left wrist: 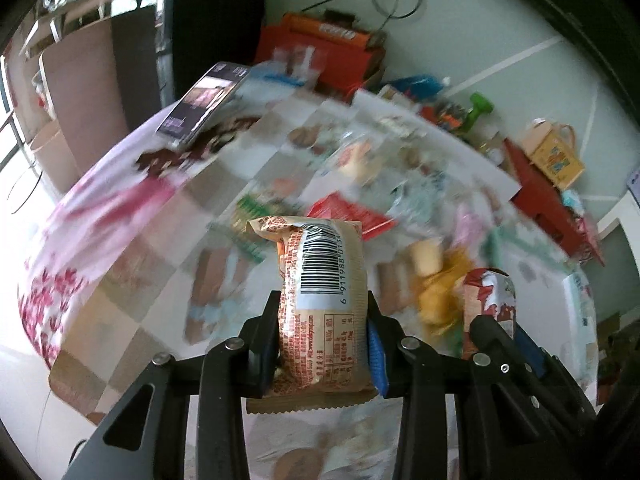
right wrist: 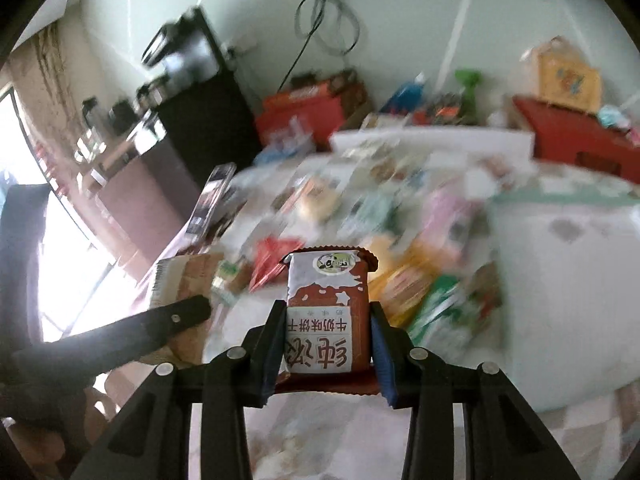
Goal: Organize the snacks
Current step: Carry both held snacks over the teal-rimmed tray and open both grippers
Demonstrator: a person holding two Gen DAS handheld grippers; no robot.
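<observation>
Above the cluttered worktop (left wrist: 132,240), both grippers were loaded: the left gripper (left wrist: 322,336) had its fingers clamped on a tan barcode snack pack (left wrist: 324,280), and the right gripper (right wrist: 326,338) had its fingers closed on a brown milk-biscuit pack (right wrist: 326,312). Both packs were held clear of the snack pile (right wrist: 400,240), so the carry step seems to be in hand. Next, a sorting spot would need picking, which can't be made out through the blur

Motion blur smears the snack pile (left wrist: 360,200) and checked tablecloth (left wrist: 152,248) beyond telling apart.
</observation>
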